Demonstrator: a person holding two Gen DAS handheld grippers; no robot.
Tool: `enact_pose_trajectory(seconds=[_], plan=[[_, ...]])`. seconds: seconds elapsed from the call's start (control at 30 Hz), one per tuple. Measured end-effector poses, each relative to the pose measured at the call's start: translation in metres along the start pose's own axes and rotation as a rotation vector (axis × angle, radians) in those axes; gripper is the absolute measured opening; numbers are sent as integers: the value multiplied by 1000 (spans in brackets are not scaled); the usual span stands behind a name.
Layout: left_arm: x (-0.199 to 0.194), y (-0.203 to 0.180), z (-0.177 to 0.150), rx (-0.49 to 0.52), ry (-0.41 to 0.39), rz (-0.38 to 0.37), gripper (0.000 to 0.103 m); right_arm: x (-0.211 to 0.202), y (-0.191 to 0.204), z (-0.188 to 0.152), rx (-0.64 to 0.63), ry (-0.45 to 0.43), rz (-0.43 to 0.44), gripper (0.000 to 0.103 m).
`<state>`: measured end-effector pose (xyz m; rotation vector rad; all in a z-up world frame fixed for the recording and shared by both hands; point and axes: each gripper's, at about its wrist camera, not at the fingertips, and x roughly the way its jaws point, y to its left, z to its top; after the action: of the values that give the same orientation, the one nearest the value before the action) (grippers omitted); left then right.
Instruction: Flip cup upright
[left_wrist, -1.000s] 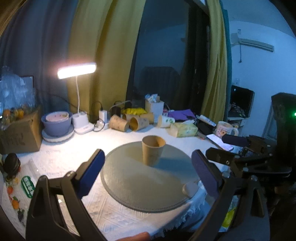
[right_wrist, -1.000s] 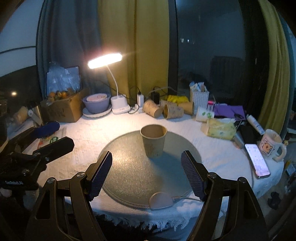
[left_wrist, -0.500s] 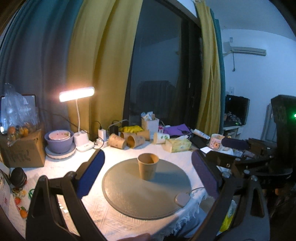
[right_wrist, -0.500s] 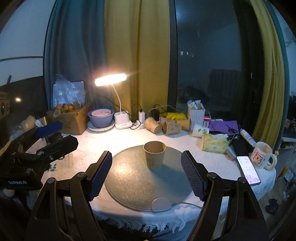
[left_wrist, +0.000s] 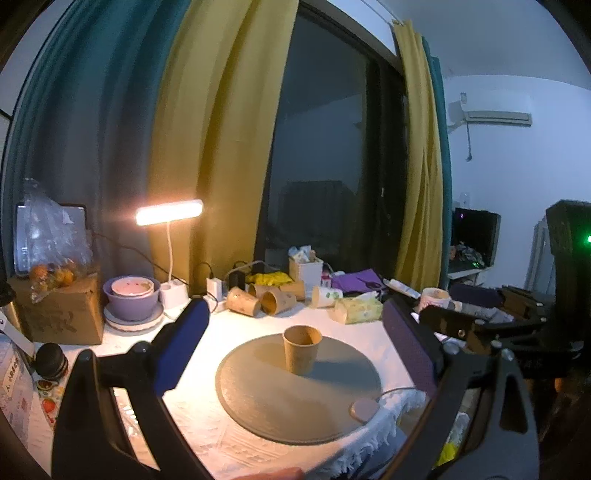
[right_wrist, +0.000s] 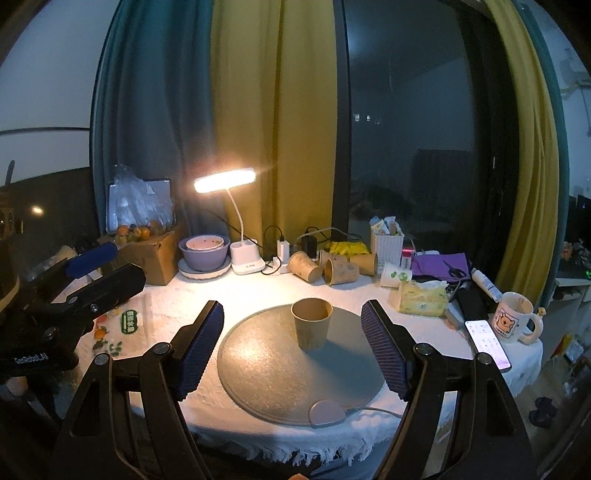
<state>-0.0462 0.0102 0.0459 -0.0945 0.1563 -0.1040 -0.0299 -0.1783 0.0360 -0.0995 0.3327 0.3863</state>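
cup (right_wrist: 312, 324) stood upright on the round mat (right_wrist: 266, 373), mouth up | we held left gripper (left_wrist: 295, 347) and right gripper (right_wrist: 291, 345) back from mat, jaws open, empty | task looked done

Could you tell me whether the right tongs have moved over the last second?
Yes. The right tongs have pulled back and up from the cup: the cup and mat look smaller, and more curtain shows above.

The paper cup (right_wrist: 312, 328) stands upright on the round mat (right_wrist: 273, 376), with tipped cups (right_wrist: 325, 268) behind it and the desk lamp (right_wrist: 240, 221) behind-left.
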Motion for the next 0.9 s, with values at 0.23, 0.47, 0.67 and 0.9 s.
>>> enact_pose_trajectory(seconds=[0.23, 0.47, 0.67, 0.9], plan=[[-6, 8, 0, -13, -6, 15, 96, -3, 2, 1, 2, 0, -1, 80], [-6, 9, 0, -21, 0, 9, 96, 1, 2, 3, 12, 16, -3, 80], [-6, 9, 0, -20, 2, 6, 96, 1, 2, 2, 12, 19, -1, 80], [-8, 10, -1, -40, -2, -37, 96, 2, 1, 2, 12, 20, 1, 80]])
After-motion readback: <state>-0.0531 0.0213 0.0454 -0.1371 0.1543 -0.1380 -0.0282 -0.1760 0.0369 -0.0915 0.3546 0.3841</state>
